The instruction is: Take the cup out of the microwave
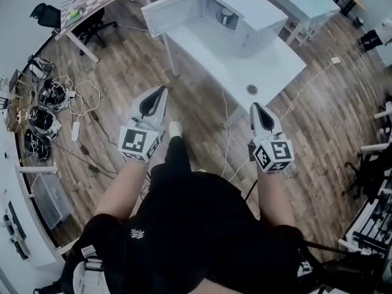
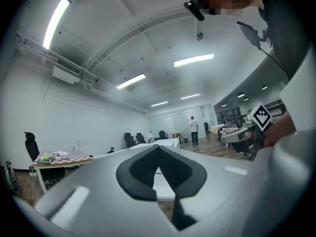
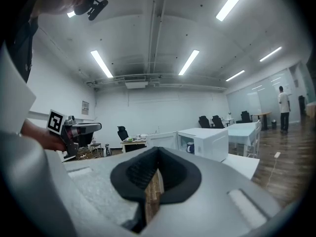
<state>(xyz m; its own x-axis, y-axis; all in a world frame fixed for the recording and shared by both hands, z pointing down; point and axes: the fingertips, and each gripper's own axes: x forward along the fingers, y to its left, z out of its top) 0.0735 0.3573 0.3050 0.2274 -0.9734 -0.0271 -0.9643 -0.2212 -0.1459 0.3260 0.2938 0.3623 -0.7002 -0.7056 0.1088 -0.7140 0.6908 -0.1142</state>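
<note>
Standing before white rectangular surface [image 1: 248, 66], you hold both grippers level, short of its near edge. Left gripper [image 1: 163, 90]: fingers together at tips, nothing between. Right gripper [image 1: 255, 106]: fingers together, empty. White boxy microwave [image 1: 248, 14] sits at far end of surface, white door [image 1: 174, 10] swung open. Small round bluish cup [image 1: 227, 17] stands inside cavity, well apart from both grippers.

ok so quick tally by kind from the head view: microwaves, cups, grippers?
microwave, door open: 1
cup, inside the microwave: 1
grippers, left gripper and right gripper: 2
Total: 4
</note>
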